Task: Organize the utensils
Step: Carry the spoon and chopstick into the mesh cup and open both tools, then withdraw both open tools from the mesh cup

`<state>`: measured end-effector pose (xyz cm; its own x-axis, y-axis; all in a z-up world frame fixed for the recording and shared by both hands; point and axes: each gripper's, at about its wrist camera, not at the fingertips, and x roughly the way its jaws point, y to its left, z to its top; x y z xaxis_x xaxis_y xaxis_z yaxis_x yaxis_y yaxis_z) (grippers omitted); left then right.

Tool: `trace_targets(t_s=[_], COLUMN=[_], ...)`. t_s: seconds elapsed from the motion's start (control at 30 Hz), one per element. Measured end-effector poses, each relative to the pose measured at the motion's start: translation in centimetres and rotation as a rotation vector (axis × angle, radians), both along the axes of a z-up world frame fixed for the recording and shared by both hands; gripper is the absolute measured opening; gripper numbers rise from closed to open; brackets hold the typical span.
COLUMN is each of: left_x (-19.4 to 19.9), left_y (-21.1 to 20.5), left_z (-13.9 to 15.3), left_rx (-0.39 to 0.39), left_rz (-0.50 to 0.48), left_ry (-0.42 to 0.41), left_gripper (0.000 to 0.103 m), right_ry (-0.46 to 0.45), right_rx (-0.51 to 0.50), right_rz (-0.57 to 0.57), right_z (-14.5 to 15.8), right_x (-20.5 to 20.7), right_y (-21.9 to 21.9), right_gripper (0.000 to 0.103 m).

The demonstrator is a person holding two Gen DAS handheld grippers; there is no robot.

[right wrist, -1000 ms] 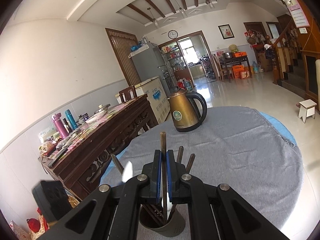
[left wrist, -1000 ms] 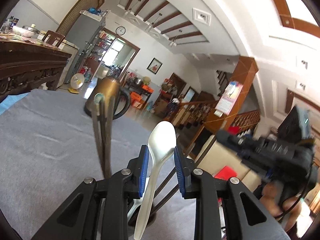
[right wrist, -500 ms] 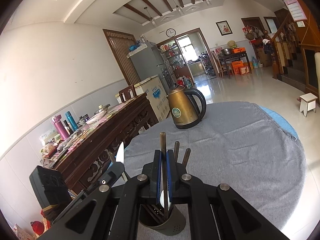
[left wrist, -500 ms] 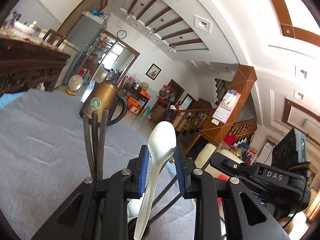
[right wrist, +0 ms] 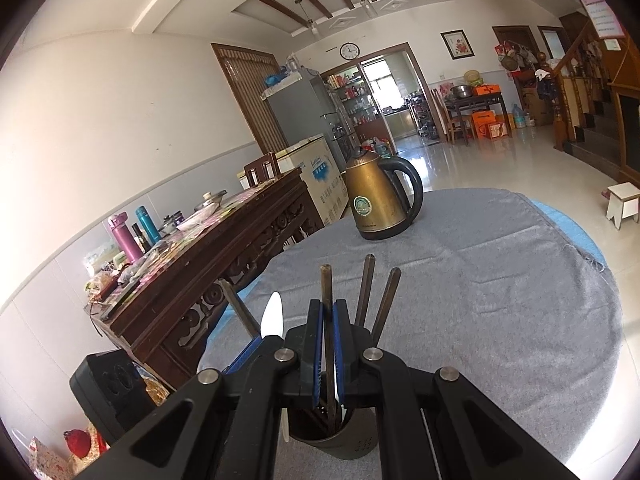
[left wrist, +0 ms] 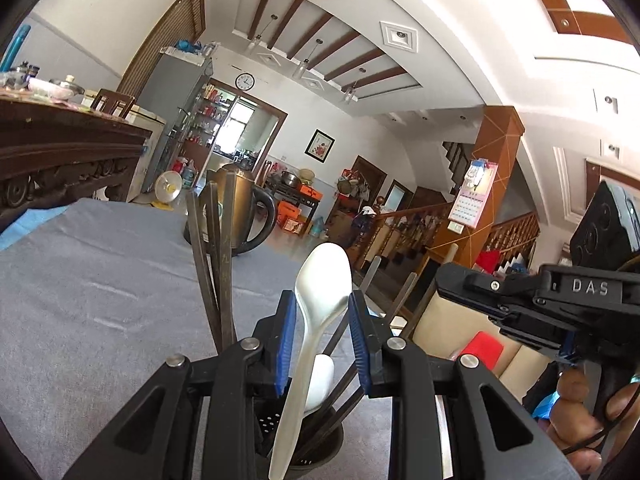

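A dark utensil cup (left wrist: 316,446) stands on the grey tablecloth, close under both grippers; it also shows in the right wrist view (right wrist: 340,436). My left gripper (left wrist: 322,312) has a white plastic spoon (left wrist: 320,300) between its blue pads, handle down in the cup; small gaps show beside the spoon. Dark chopsticks (left wrist: 218,264) stand in the cup. My right gripper (right wrist: 327,324) is shut on one brown chopstick (right wrist: 326,300), upright with its lower end in the cup. Other chopsticks (right wrist: 372,296) lean beside it. The spoon's tip (right wrist: 273,316) shows at left.
A gold electric kettle (right wrist: 376,200) stands on the far side of the round table (right wrist: 520,300). A carved wooden sideboard (right wrist: 224,256) with bottles and dishes runs along the left. The other gripper's body (left wrist: 560,304) is at right in the left wrist view.
Both grippers shifted slightly over the cup and came closer together. The spoon and the held chopstick stay between their pads. The kettle sits nearer the middle of the left wrist view.
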<state>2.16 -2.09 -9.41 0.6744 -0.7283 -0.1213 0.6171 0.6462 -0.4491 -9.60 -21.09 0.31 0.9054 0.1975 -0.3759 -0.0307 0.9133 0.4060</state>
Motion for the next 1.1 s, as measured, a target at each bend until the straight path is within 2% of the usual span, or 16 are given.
trace_targets(t_s=[0.27, 0.5, 0.67, 0.73, 0.77, 0.8, 0.87, 0.93, 1.0, 1.1], left_x=[1.2, 1.2, 0.8, 0.5, 0.3, 0.1, -0.4, -0.8, -0.8, -0.9], left_y=[1.3, 0.4, 0.7, 0.7, 0.7, 0.6, 0.8, 0.8, 0.4, -0.1], left_z=[1.2, 0.2, 0.6, 0.9, 0.9, 1.1, 1.4, 2.1, 2.8, 3.8], left_rx=[-0.141, -0.080, -0.055, -0.002, 0.025, 0.079, 0.150, 0.229, 0.363, 0.531], left_rz=[-0.022, -0.007, 0.006, 0.024, 0.030, 0.043, 0.077, 0.100, 0.123, 0.178], left_ry=[0.022, 0.022, 0.021, 0.018, 0.017, 0.024, 0.039, 0.050, 0.082, 0.121], left_gripper=[0.027, 0.027, 0.027, 0.027, 0.035, 0.055, 0.074, 0.076, 0.082, 0.082], right_ry=[0.011, 0.023, 0.045, 0.062, 0.073, 0.079, 0.079, 0.061, 0.040, 0.042], right_rx=[0.012, 0.014, 0.035, 0.057, 0.065, 0.067, 0.074, 0.099, 0.120, 0.116], right_rz=[-0.014, -0.004, 0.013, 0.022, 0.028, 0.027, 0.017, 0.004, -0.027, -0.063], right_z=[-0.5, -1.0, -1.0, -1.2, -1.3, -1.3, -1.4, -1.2, -1.1, -0.9], right_x=[0.2, 0.4, 0.7, 0.8, 0.9, 1.0, 0.7, 0.3, -0.3, -0.8], right_y=[-0.5, -0.2, -0.5, -0.7, -0.7, -0.8, -1.2, -2.1, -3.3, -4.3], right_gripper=[0.006, 0.006, 0.008, 0.008, 0.008, 0.008, 0.012, 0.020, 0.028, 0.029])
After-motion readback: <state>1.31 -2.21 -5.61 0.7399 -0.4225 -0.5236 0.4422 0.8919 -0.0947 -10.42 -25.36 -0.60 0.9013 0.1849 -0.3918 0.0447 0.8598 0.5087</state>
